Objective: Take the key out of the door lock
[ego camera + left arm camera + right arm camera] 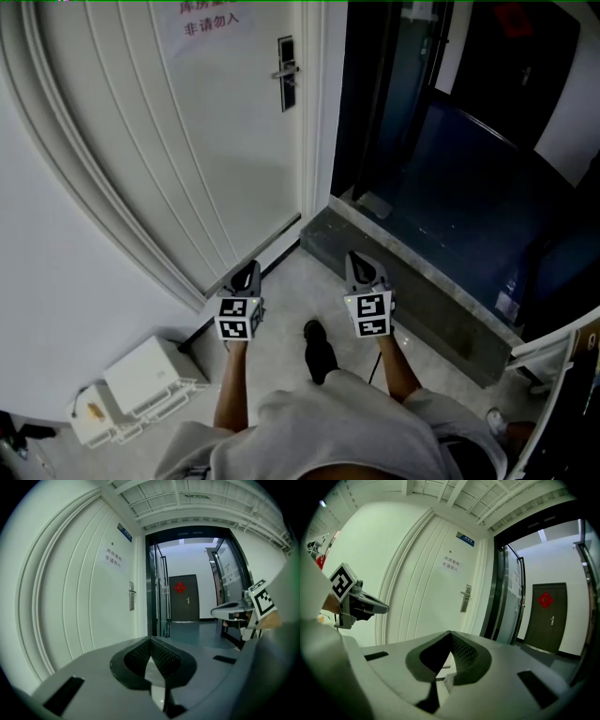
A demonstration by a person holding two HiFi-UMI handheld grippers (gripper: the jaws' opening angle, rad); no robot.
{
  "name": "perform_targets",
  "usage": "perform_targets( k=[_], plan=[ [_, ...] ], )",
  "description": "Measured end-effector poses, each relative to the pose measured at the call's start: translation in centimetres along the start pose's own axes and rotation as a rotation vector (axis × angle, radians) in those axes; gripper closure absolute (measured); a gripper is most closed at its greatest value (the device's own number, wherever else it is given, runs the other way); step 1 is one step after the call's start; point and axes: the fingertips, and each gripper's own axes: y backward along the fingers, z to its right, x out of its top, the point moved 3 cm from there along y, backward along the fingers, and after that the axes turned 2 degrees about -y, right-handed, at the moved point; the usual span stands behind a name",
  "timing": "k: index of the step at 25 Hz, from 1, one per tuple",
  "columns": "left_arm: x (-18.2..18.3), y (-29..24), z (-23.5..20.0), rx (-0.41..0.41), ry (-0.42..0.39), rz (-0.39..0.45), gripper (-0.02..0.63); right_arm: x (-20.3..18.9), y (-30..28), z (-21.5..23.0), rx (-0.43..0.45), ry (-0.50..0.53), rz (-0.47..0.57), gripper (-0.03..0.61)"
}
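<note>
A white door (187,131) stands ahead with a dark lock plate and silver lever handle (286,73) near its right edge. The same lock plate (131,596) appears far off in the left gripper view and the lock plate (465,598) in the right gripper view. No key can be made out at this distance. My left gripper (249,272) and right gripper (357,264) are held low, side by side, pointing at the door, well short of the lock. Both sets of jaws meet at the tips with nothing between them.
A sign (211,21) hangs on the door. A grey stone threshold (422,281) runs along the right before a dark glass doorway. A white box (150,375) sits on the floor at lower left. The person's shoe (319,349) is between the grippers.
</note>
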Motion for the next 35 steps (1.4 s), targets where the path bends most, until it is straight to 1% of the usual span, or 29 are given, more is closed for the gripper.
perform_targets(
  k=[5, 10, 16, 25, 29, 35],
  plan=[
    [0.2, -3.7, -1.6, 0.019, 0.007, 0.003, 0.595, 0.0, -4.0, 1.4, 0.011, 0.001, 0.016, 0.555],
    [1.0, -9.2, -3.0, 0.025, 0.002, 0.001, 0.595, -0.2, -9.4, 3.9, 0.022, -0.002, 0.02, 0.555],
    [3.5, -17.3, -5.0, 0.032, 0.002, -0.002, 0.595, 0.9, -17.3, 7.6, 0.057, -0.001, 0.036, 0.555],
    [7.9, -28.8, -8.4, 0.044, -0.032, -0.01, 0.595, 2.8, -28.7, 12.9, 0.099, -0.014, 0.046, 0.555],
    [8.5, -33.2, -10.0, 0.049, -0.027, -0.019, 0.595, 3.3, -33.3, 14.7, 0.108, -0.013, 0.049, 0.555],
    [9.0, -37.7, -12.3, 0.077, -0.014, -0.029, 0.595, 3.5, -38.9, 16.2, 0.143, -0.009, 0.048, 0.555]
  ],
)
